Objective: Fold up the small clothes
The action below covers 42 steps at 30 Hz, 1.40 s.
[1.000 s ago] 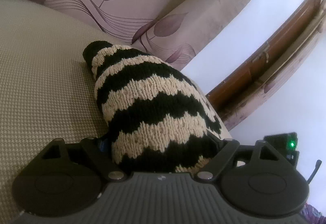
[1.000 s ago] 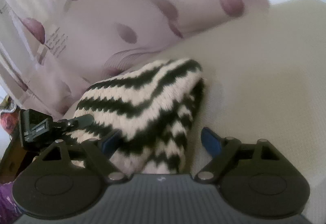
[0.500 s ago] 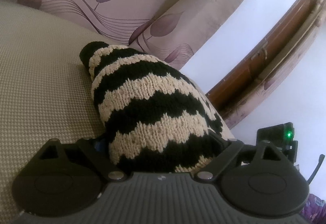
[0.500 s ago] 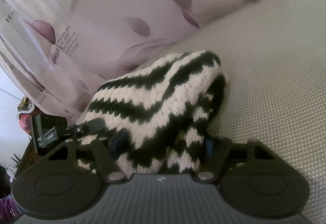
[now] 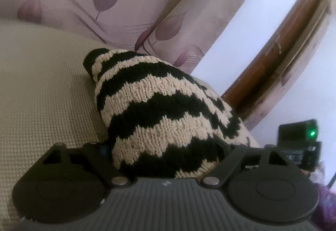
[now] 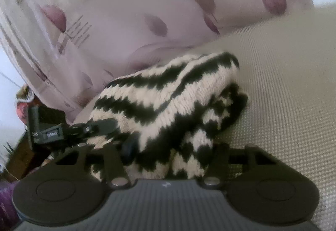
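A small black-and-cream zigzag knit garment [image 5: 159, 113] lies bunched on a beige textured cushion [image 5: 42, 94]. My left gripper [image 5: 166, 151] is shut on one end of it; the knit covers the fingertips. My right gripper [image 6: 172, 151] is shut on the other end of the knit garment [image 6: 168, 100], which bulges between the jaws and hides the pads. The left gripper's body [image 6: 52, 130] shows at the left of the right wrist view, and the right gripper's body [image 5: 298, 138] with a green light shows at the right of the left wrist view.
A pale curtain with purple leaf prints [image 5: 126, 0] hangs behind the cushion. A brown wooden frame [image 5: 283, 52] runs along the right. The cushion's edge drops off just beyond the garment, towards the curtain [image 6: 126, 31].
My right gripper has closed on the near end of the garment; its blue pads, apart a second ago, are now buried in the knit. The left gripper kept its hold and shifted slightly.
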{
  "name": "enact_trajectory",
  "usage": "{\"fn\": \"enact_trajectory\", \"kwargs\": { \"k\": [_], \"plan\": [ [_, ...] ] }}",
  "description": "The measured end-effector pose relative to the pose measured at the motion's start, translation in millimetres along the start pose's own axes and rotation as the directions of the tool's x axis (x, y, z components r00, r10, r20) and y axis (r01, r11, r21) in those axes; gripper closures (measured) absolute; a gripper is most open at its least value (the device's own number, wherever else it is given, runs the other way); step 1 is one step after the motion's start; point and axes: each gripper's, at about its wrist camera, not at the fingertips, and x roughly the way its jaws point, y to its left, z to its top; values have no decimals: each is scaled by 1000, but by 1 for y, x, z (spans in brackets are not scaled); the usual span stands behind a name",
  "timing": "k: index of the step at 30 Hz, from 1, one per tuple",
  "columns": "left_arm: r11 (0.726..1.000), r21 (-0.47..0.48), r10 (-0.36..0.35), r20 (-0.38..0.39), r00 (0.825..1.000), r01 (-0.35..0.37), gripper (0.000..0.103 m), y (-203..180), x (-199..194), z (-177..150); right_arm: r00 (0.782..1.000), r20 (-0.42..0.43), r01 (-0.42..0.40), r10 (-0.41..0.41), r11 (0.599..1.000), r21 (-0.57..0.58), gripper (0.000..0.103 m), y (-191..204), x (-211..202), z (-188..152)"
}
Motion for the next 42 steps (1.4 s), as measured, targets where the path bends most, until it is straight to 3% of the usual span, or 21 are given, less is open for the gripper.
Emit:
{"fn": "enact_trajectory", "kwargs": {
  "k": [3, 8, 12, 24, 28, 32, 34, 37, 42],
  "plan": [
    [999, 20, 28, -1, 1000, -28, 20, -5, 2, 0, 1000, 1, -4, 4, 1000, 10, 49, -3, -1, 0],
    [999, 26, 45, 4, 999, -45, 18, -7, 1, 0, 999, -24, -43, 46, 992, 118, 39, -16, 1, 0],
    [998, 26, 52, 5, 999, -52, 17, -11, 4, 1, 999, -19, -33, 35, 995, 94, 35, -11, 2, -1],
    [995, 52, 81, 11, 997, -81, 17, -21, 7, 0, 1000, 2, 10, -10, 1000, 7, 45, 5, 2, -3],
    [995, 53, 82, 10, 997, -83, 16, -20, 8, 0, 999, -24, -31, 34, 995, 97, 36, -7, 6, 0],
    [995, 52, 80, 8, 997, -80, 15, -20, 8, 0, 999, -25, -23, 25, 996, 85, 35, -3, 7, 1],
    [995, 57, 85, 11, 996, -85, 16, -21, 8, 0, 1000, -24, -10, 11, 998, 62, 38, 2, 7, 0],
    [990, 92, 100, 33, 994, -102, 25, -28, 4, -1, 1000, -16, -9, 9, 999, 36, 48, 9, 5, 0],
    [989, 82, 118, 37, 992, -121, 31, -32, 0, -1, 999, 28, -21, 20, 998, 52, 53, 15, -4, -4]
  ]
}}
